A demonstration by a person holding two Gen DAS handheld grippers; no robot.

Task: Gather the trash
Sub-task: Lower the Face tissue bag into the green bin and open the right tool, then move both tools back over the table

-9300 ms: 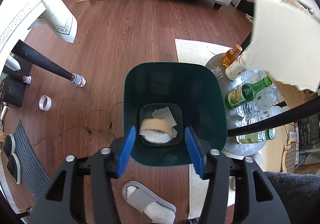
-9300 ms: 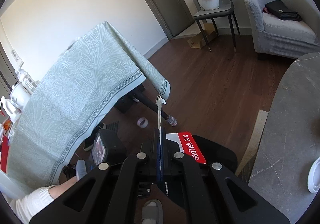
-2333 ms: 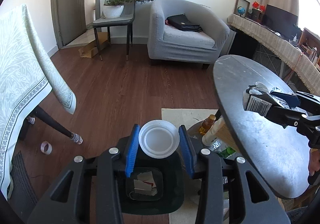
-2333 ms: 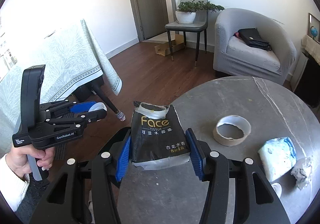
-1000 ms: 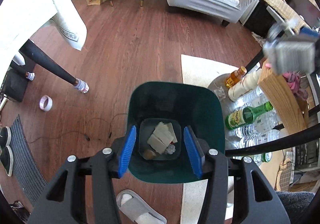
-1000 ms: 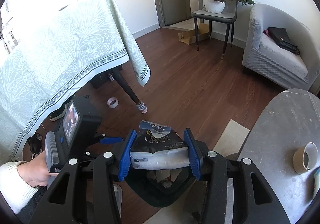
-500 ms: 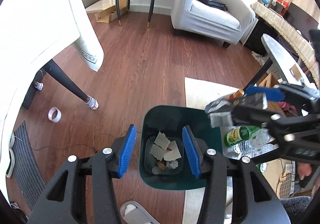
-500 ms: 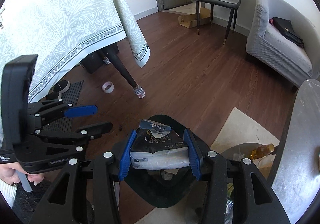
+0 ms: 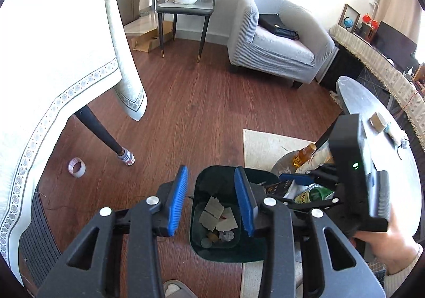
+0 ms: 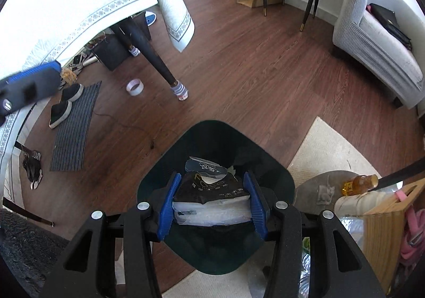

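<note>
A dark green trash bin (image 9: pixel 225 250) stands on the wood floor with paper scraps and small trash in its bottom; it also shows in the right wrist view (image 10: pixel 217 144). My right gripper (image 10: pixel 211 202) is shut on a black tissue pack (image 10: pixel 209 189) and holds it right over the bin's opening. The right gripper also shows in the left wrist view (image 9: pixel 294 183) at the bin's right rim. My left gripper (image 9: pixel 211 201) is open and empty, above the bin's left side. Its tip shows at the left edge of the right wrist view (image 10: pixel 29 85).
A clothed table (image 9: pixel 53 59) with a dark leg (image 9: pixel 106 136) stands left. A tape roll (image 9: pixel 77 167) lies on the floor. Bottles (image 10: pixel 358 183) sit on a low shelf right of the bin, under the round grey table (image 9: pixel 385 138). An armchair (image 9: pixel 276 43) stands behind.
My right gripper has tilted down and brought the tissue pack closer over the bin. My left gripper has pulled up and back to the left, still open and empty.
</note>
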